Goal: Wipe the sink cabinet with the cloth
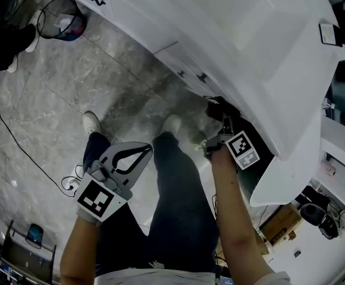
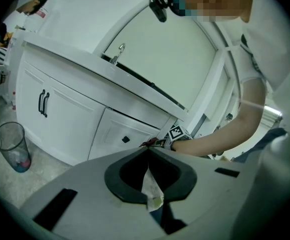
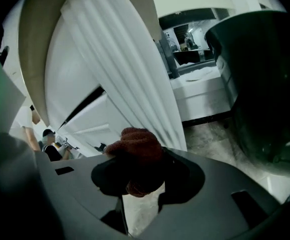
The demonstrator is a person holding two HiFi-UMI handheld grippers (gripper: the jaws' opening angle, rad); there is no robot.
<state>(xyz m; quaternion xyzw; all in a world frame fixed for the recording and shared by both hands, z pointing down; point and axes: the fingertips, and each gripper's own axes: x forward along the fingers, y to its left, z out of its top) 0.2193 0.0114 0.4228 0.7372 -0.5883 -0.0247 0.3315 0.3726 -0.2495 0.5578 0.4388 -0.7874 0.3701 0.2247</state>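
Note:
The white sink cabinet (image 1: 243, 46) runs across the top of the head view, and its doors show in the left gripper view (image 2: 70, 114). My right gripper (image 1: 221, 123) is shut on a reddish-brown cloth (image 1: 218, 108), which it holds against the cabinet's lower front near the end. In the right gripper view the cloth (image 3: 135, 145) bulges out of the right gripper (image 3: 137, 160), beside the cabinet's white fluted corner (image 3: 130, 84). My left gripper (image 1: 148, 149) hangs over the person's legs, away from the cabinet. Its jaws meet with nothing between them (image 2: 147, 150).
A wire waste bin (image 1: 65, 18) stands on the grey stone floor at the cabinet's far end, and it also shows in the left gripper view (image 2: 12, 144). A cable (image 1: 18, 141) trails over the floor. A dark green container (image 3: 264, 84) stands close on the right. A faucet (image 2: 117, 54) rises above the counter.

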